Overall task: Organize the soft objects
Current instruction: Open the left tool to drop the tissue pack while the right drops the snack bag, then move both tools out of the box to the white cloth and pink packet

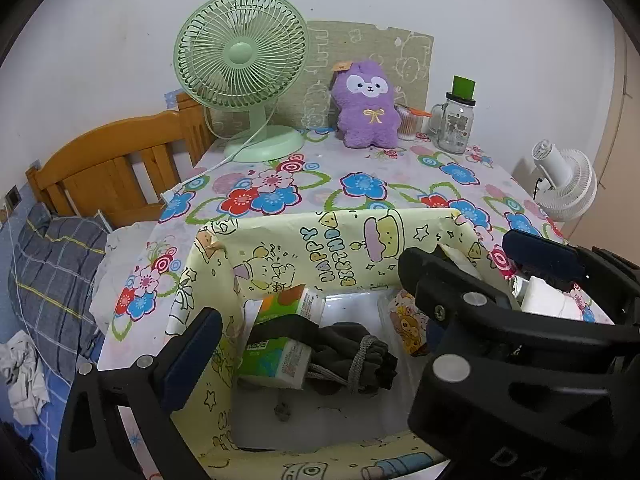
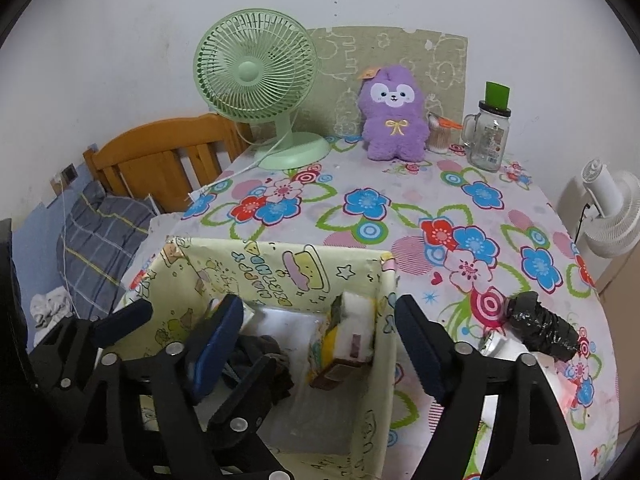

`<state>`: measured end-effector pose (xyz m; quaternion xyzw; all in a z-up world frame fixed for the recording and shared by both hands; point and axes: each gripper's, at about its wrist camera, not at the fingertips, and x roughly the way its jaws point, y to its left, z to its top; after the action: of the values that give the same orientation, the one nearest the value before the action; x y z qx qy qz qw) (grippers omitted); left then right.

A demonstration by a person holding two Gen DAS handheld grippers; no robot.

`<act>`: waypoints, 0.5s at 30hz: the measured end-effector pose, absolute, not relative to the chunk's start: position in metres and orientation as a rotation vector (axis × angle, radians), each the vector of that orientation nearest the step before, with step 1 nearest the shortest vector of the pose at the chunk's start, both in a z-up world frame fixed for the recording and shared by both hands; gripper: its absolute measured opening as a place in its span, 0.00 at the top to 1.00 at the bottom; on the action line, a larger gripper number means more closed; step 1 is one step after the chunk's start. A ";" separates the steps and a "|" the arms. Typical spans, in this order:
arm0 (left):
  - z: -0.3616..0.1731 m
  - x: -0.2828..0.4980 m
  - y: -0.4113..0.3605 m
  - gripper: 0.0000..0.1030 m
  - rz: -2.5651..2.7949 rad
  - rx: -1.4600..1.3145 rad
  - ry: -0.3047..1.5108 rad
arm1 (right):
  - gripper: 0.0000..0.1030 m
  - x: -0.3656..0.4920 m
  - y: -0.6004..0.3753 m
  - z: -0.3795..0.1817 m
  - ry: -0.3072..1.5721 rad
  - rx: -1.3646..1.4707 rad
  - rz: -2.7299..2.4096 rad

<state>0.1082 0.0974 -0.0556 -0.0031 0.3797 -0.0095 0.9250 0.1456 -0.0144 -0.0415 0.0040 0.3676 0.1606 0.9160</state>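
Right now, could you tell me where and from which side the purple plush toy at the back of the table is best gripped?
Probably the purple plush toy is best taken across its body, just below the head, approached from the front. It stands upright facing the cameras, with a patterned board close behind it, the green fan to its left and a small cup at its right side, so the front is the open side.
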 end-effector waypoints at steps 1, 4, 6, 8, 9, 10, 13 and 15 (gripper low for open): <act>-0.056 0.108 0.097 0.00 -0.017 -0.005 0.781 | 0.21 0.145 -0.015 -0.042 0.756 0.007 0.327; -0.054 0.106 0.093 0.00 -0.022 -0.004 0.777 | 0.20 0.143 -0.019 -0.041 0.761 0.001 0.322; -0.052 0.103 0.092 0.00 -0.020 -0.003 0.773 | 0.19 0.141 -0.022 -0.040 0.757 -0.004 0.317; -0.048 0.101 0.091 0.00 -0.007 -0.012 0.760 | 0.17 0.137 -0.025 -0.038 0.746 -0.006 0.314; -0.046 0.099 0.092 0.00 -0.002 -0.025 0.752 | 0.17 0.135 -0.027 -0.037 0.741 -0.006 0.313; -0.044 0.098 0.094 0.00 0.001 -0.041 0.747 | 0.16 0.133 -0.029 -0.035 0.736 -0.002 0.314; -0.041 0.095 0.092 0.00 -0.013 -0.051 0.741 | 0.14 0.128 -0.036 -0.030 0.728 0.012 0.322; -0.038 0.090 0.085 0.00 -0.019 -0.030 0.732 | 0.14 0.124 -0.040 -0.028 0.721 0.008 0.318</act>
<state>0.0902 0.0855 -0.0382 -0.0149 0.3579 -0.0095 0.9336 0.1237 -0.0398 -0.0282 0.0039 0.3512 0.1549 0.9234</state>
